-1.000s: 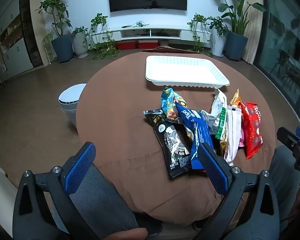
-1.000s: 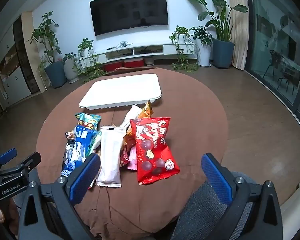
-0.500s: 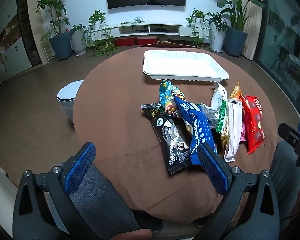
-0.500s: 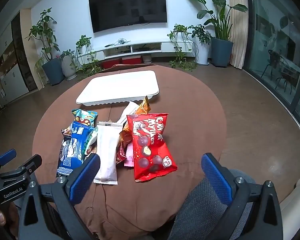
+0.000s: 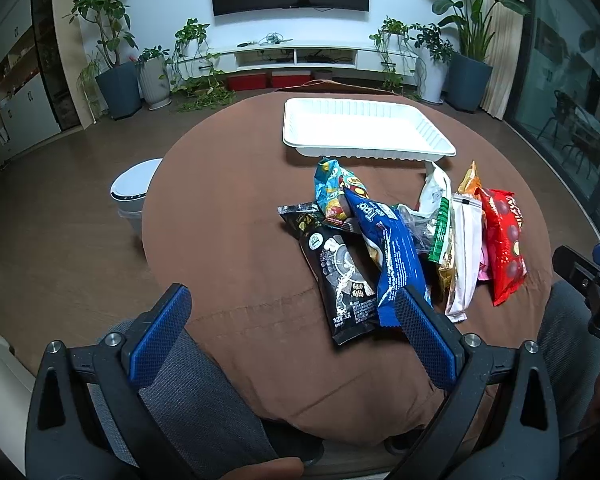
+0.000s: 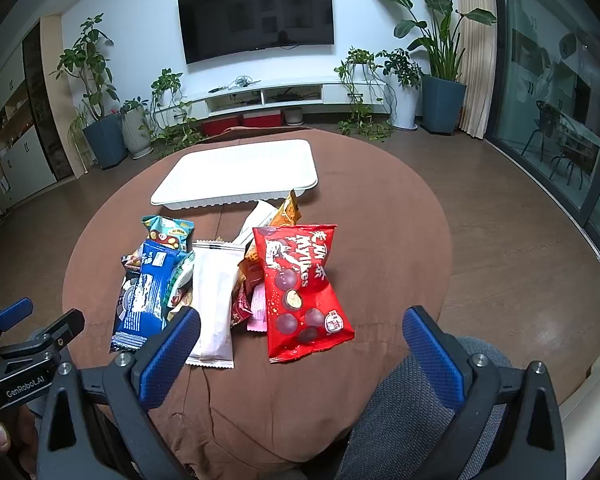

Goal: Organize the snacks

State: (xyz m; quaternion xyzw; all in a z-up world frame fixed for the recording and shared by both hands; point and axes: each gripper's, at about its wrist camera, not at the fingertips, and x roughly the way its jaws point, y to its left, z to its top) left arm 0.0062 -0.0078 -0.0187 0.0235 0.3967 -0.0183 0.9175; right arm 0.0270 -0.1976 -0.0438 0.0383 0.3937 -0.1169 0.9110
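Both grippers, left gripper (image 5: 292, 332) and right gripper (image 6: 300, 348), hold jaws released; only the left view shows the black packet (image 5: 340, 268) whole.

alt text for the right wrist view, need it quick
A heap of snack packets, with a red chocolate bag and a white packet nearest, lies on a round brown table in front of an empty white tray. The right gripper hovers with jaws open, holding nothing.

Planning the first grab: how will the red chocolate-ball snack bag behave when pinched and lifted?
The red chocolate-ball snack bag looks puffy and crinkled, so probably light and floppy, sagging from a corner pinch. Its glossy film may slip. It overlaps the pink packet, which might shift.
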